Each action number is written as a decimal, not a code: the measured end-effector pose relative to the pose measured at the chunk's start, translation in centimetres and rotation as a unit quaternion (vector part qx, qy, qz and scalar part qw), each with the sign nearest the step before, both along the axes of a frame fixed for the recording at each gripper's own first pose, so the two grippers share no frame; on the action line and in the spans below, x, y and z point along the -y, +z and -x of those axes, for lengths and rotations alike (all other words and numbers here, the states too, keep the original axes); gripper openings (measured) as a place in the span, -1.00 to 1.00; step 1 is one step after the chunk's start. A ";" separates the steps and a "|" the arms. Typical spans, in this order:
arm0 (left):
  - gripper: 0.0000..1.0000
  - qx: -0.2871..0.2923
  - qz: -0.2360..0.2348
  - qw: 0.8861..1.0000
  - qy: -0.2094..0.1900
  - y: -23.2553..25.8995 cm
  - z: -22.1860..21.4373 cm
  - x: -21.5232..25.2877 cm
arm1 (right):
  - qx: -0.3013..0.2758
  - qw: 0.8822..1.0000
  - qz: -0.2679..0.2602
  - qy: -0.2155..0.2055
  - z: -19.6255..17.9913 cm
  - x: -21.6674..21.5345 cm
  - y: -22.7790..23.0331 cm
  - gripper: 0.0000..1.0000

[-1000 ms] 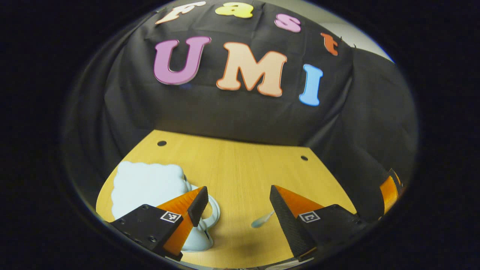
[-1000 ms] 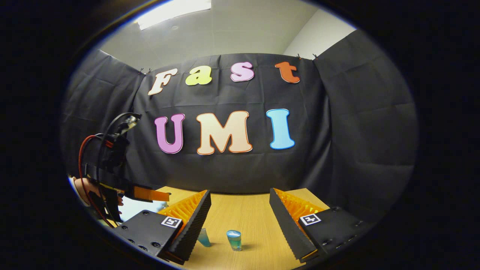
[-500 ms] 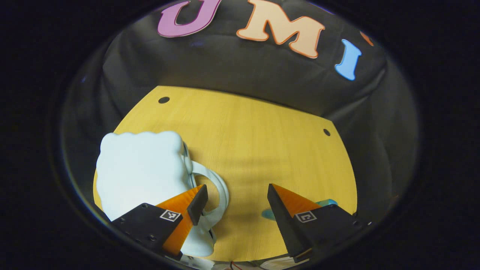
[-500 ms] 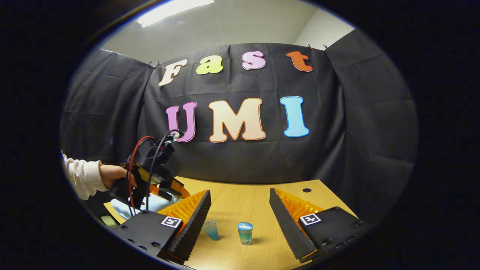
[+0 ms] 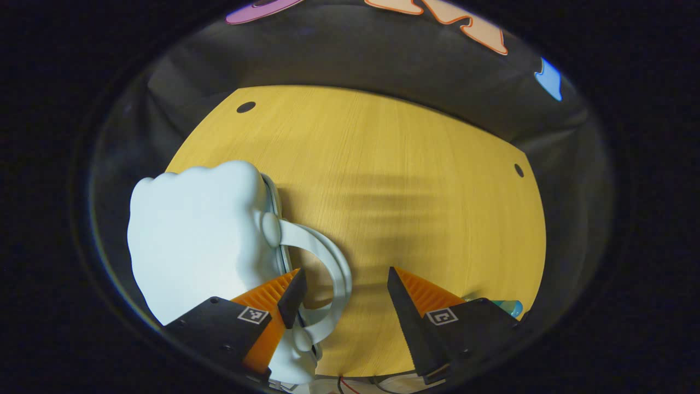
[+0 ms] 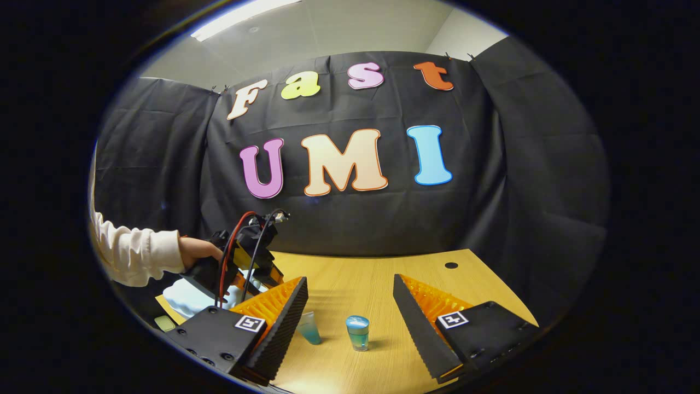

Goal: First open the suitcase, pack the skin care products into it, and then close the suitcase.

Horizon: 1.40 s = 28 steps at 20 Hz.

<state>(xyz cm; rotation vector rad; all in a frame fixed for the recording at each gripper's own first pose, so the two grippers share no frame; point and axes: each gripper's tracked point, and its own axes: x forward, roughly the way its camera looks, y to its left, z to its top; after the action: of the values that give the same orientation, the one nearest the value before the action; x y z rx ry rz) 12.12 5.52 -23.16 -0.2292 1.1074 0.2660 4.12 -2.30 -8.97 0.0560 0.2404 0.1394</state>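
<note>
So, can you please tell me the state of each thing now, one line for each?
Suitcase: closed, lying flat on the table.
Suitcase handle: untouched, between the open fingers.
Left gripper: open, low over the handle.
Right gripper: open, empty.
Small blue bottle: upright.
Second bottle: tilted, partly hidden.

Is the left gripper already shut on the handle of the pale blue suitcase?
No: in the left gripper view the left gripper is open, its fingers spread above the curved handle of the pale blue suitcase.
</note>
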 end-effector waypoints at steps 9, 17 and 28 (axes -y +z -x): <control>0.12 -0.058 -0.036 0.997 0.035 -3.2 -0.1 -1.9 | -0.008 1.000 -0.002 -0.014 0.2 1.6 -0.6 0.96; -0.44 -0.083 -0.022 0.995 0.048 -5.4 -0.2 -1.5 | -0.014 0.999 -0.009 -0.028 0.4 2.8 -1.0 0.97; -0.89 -0.039 0.036 0.997 0.054 -4.6 -0.8 -0.8 | -0.018 1.000 -0.002 -0.019 0.8 2.1 -1.3 0.96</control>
<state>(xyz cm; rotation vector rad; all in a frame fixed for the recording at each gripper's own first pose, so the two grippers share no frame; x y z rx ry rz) 12.88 6.30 -27.72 -0.3460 1.1857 0.3331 3.33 -4.44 -10.28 0.0663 0.2758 0.1012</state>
